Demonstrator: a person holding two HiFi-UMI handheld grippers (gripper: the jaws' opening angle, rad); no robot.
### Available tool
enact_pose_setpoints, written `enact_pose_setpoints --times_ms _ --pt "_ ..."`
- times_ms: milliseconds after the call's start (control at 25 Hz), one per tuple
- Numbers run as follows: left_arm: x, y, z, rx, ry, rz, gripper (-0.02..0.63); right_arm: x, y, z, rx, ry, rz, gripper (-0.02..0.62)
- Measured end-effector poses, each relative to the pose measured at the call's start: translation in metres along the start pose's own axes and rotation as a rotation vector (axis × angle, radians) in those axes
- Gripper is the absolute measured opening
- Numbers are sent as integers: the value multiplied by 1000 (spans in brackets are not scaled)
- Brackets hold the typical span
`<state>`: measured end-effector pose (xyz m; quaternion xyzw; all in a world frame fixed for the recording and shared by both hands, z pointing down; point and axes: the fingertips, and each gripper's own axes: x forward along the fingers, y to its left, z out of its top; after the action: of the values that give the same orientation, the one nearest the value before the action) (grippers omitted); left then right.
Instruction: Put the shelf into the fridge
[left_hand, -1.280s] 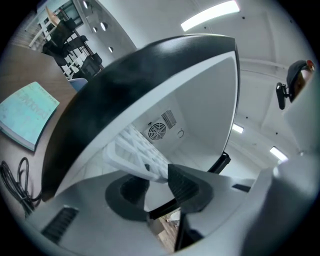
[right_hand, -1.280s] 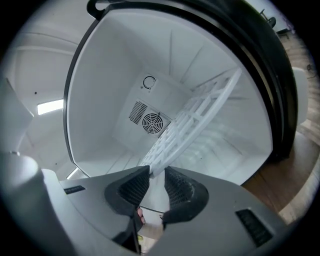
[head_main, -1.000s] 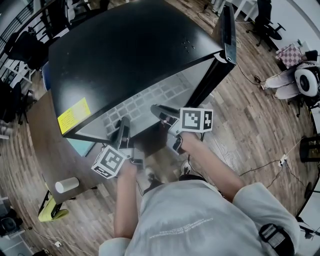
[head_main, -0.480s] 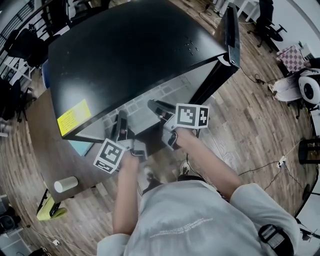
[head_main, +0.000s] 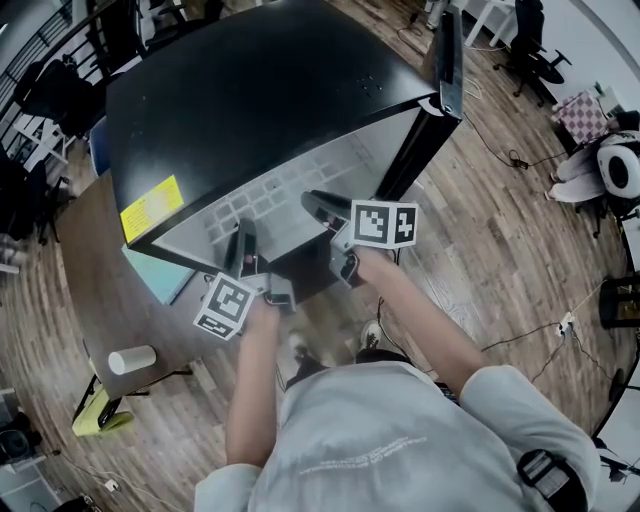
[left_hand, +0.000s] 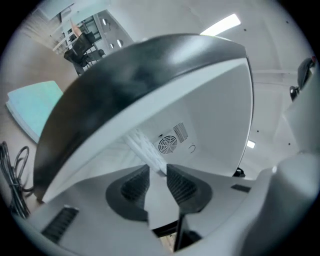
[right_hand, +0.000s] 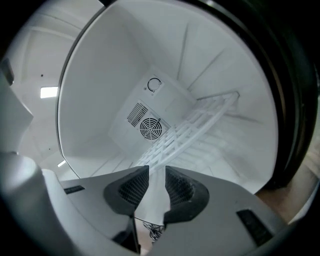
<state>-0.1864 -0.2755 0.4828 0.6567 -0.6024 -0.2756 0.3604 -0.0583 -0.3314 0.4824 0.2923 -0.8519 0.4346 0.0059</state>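
white slatted shelf (right_hand: 200, 120), apparently plastic, in smooth fridge (right_hand: 100, 65)

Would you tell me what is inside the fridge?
A white slatted shelf reaches toward the back wall, where a round fan grille sits. What lies directly behind the shelf is covered.

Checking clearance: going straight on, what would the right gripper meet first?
The wire shelf, between the right gripper's jaws, which have just been opening; beyond, probably the fridge's fan grille.

Head view steeply down onto the black fridge (head_main: 270, 90); both gripper views close, facing into its shared white interior (right_hand: 150, 75).
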Motion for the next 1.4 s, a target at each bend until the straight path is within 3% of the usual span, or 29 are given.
enact_pose_setpoints --times_ms 200,400,680,920,1040,1400 --pt "-25 4 -5 110 44 52 95 -33 -8 4 -178 -4 -109 112" --pt "-53 -8 -7 331 95 61 95 -78 -3 14 -342 -67 -198 85" --pt "-78 -58 11 702 131 -57 38 -147 28 39 -700 -150 -335 23" --pt "-106 -120 22 925 123 -189 25 -193 81 46 -841 -220 -307 17" --pt "-121 -148 26 977 101 -248 25 -213 106 43 -880 -251 -282 17" --pt "-154 -203 31 1062 40 -318 26 -254 158 36 -966 -299 -240 15"
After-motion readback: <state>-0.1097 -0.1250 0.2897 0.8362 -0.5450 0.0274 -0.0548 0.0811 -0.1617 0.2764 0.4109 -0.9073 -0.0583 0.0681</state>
